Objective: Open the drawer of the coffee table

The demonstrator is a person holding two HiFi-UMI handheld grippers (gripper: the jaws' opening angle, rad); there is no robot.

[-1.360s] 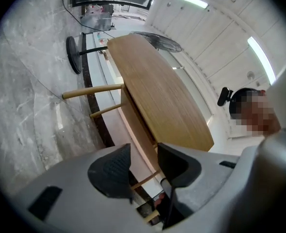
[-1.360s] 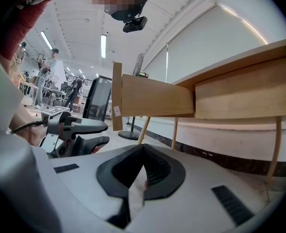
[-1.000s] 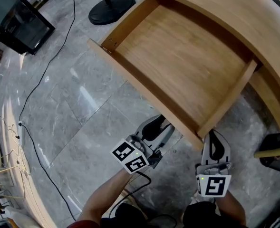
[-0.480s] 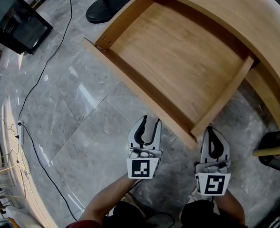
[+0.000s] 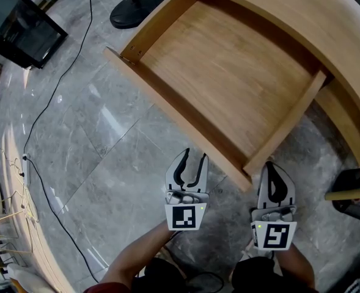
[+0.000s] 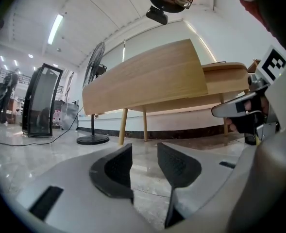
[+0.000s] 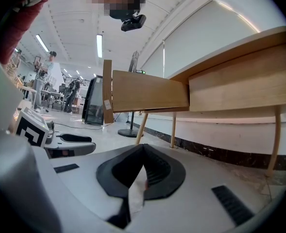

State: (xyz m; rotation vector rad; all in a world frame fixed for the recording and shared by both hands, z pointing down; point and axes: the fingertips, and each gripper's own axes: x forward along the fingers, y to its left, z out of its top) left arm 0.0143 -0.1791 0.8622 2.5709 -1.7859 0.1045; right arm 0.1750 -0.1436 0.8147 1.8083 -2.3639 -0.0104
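looks like the drawer (image 5: 228, 72) is fully out; left gripper (image 5: 193, 157) open and empty, right gripper (image 5: 270, 167) pinched closed on nothing; I'd back both off without bumping it

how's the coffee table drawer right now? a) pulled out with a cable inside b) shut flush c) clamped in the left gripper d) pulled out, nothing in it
d: the drawer stands pulled out from under the table top, and its bare wooden bottom shows nothing inside.

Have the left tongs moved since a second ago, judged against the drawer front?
Yes. The left tongs were tilted, tips tucked against the drawer front; now they have rolled upright and sit back from it, bare floor between, jaws apart and empty.
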